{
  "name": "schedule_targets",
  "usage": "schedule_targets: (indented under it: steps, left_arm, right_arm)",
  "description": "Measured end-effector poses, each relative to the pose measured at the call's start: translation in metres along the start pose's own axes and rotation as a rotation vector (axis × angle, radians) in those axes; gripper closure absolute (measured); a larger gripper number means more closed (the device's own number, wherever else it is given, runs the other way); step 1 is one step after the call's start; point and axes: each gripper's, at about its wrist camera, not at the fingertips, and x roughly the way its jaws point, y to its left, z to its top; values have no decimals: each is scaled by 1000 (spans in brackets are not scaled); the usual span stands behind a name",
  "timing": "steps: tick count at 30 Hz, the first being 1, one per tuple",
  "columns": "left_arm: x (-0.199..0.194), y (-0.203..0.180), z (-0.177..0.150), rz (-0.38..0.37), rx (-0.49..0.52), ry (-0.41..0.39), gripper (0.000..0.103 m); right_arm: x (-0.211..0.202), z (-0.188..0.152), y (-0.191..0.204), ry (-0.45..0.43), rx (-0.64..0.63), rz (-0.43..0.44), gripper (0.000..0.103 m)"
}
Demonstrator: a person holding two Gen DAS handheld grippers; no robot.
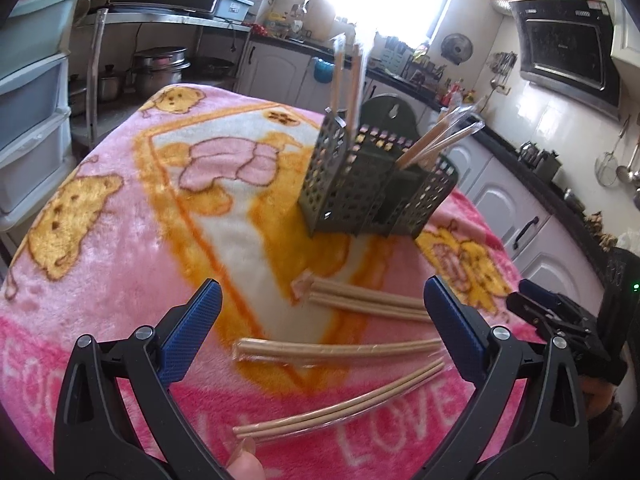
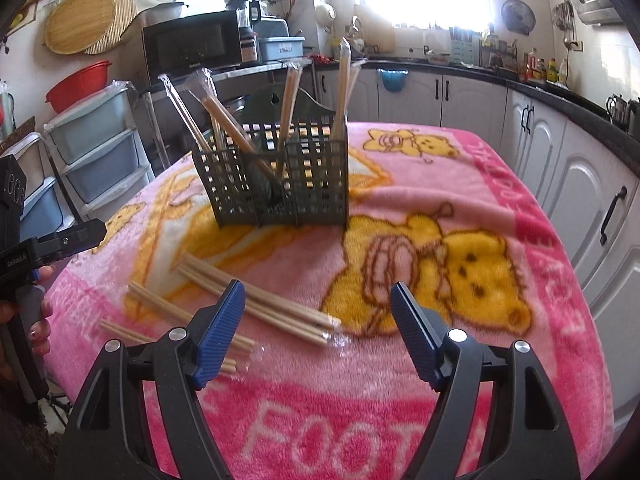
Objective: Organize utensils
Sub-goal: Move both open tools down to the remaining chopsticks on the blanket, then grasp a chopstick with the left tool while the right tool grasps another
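A dark green perforated utensil holder point(image 1: 372, 184) point(image 2: 276, 180) stands on the pink blanket and holds several wrapped chopstick pairs point(image 1: 346, 84) point(image 2: 288, 92). Three wrapped chopstick pairs lie flat in front of it: a far pair point(image 1: 368, 300) point(image 2: 256, 296), a middle pair point(image 1: 340, 350) and a near pair point(image 1: 340, 408). My left gripper point(image 1: 320, 300) is open and empty above the lying pairs. My right gripper point(image 2: 318, 304) is open and empty, just right of the lying chopsticks. The right gripper also shows in the left wrist view point(image 1: 532, 300), at the right.
The pink bear-print blanket point(image 2: 420, 360) covers the table. Plastic drawer units point(image 2: 96, 148) stand to the left. Kitchen cabinets point(image 2: 560, 168) and a counter run along the back and right. A microwave point(image 2: 192, 44) sits on a shelf behind.
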Motion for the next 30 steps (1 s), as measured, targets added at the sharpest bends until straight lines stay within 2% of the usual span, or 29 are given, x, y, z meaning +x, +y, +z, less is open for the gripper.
schedule_targets:
  steps: [6, 14, 23, 30]
  left_arm:
    - [1, 13, -10, 22, -20, 23, 10]
    - [10, 22, -26, 9, -44, 80, 11]
    - [25, 32, -34, -63, -110, 141, 35]
    - [36, 38, -40, -61, -125, 169, 50]
  right_arm:
    - [2, -12, -7, 25, 17, -4, 33]
    - [9, -25, -9, 64, 20, -5, 38]
    - [18, -34, -11, 98, 18, 2, 46]
    - [32, -35, -11, 137, 1, 17, 62]
